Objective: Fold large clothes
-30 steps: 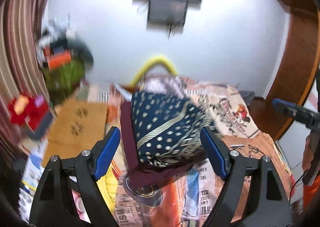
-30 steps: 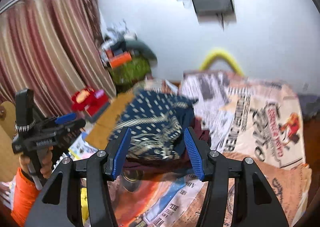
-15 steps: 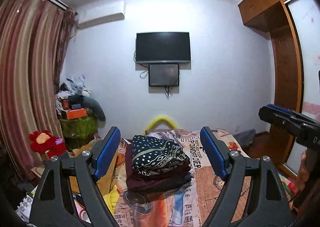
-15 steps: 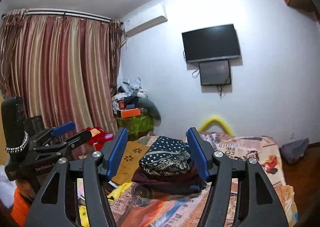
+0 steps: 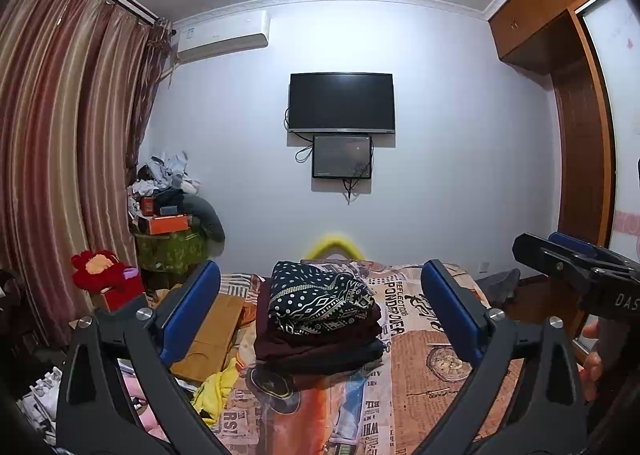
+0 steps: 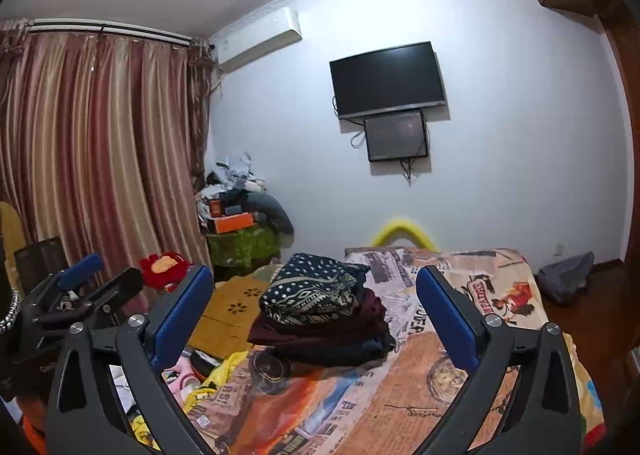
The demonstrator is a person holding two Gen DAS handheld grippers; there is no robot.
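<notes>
A stack of folded clothes [image 5: 320, 329] sits on the bed, with a navy patterned garment [image 5: 316, 297] on top of maroon and dark pieces. It also shows in the right wrist view [image 6: 320, 319]. My left gripper [image 5: 320, 315] is open and empty, held back from the stack. My right gripper [image 6: 316, 315] is open and empty, also held back from it. Each gripper shows in the other's view: the right one [image 5: 576, 275] at the right edge, the left one [image 6: 76, 295] at the left edge.
The bed has a newspaper-print cover [image 5: 424, 367]. Yellow cloth [image 5: 218, 391] and a cardboard piece [image 5: 212, 339] lie at its left side. A cluttered green stand [image 5: 172, 239], a red plush toy [image 5: 100, 271] and curtains are at left; a wardrobe [image 5: 580, 135] at right.
Both grippers have pulled back and tilted up from the stack, which now looks smaller and farther away. The right gripper's jaws have opened wider.
</notes>
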